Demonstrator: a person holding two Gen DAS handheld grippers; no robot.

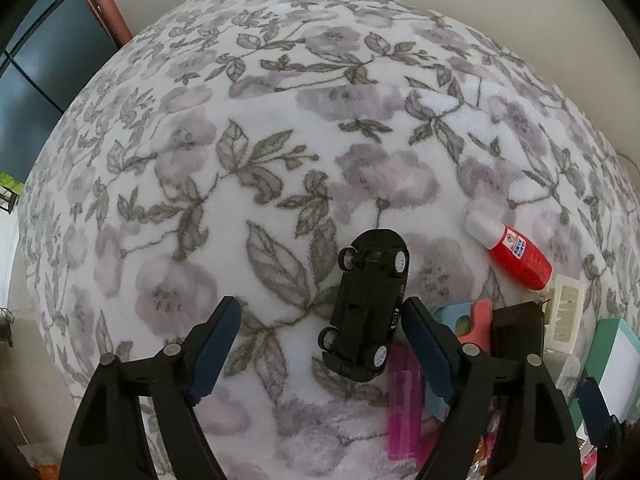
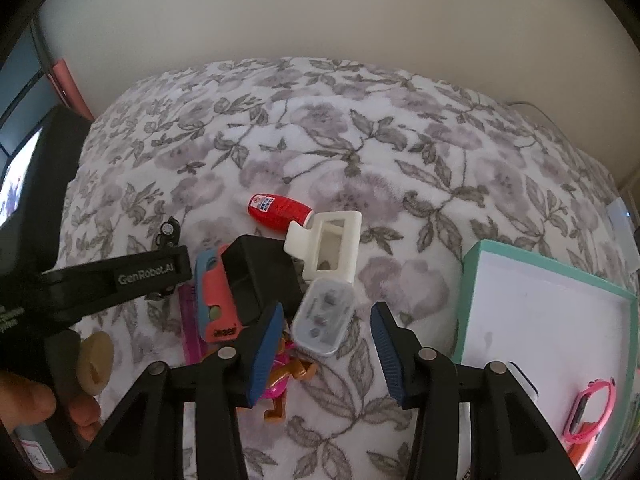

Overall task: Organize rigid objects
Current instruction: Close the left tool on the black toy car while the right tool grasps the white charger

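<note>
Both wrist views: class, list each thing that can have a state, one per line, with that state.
toy car: upside down, wheels up
red bottle: lying on its side, capped
teal box: open, pink watch inside
clear case: closed
left tool: open, car between the fingers
right tool: open, empty

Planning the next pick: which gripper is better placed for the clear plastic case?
Right. The right gripper has its open jaws straddling the clear plastic case; the left gripper sits by the overturned black toy car.
</note>
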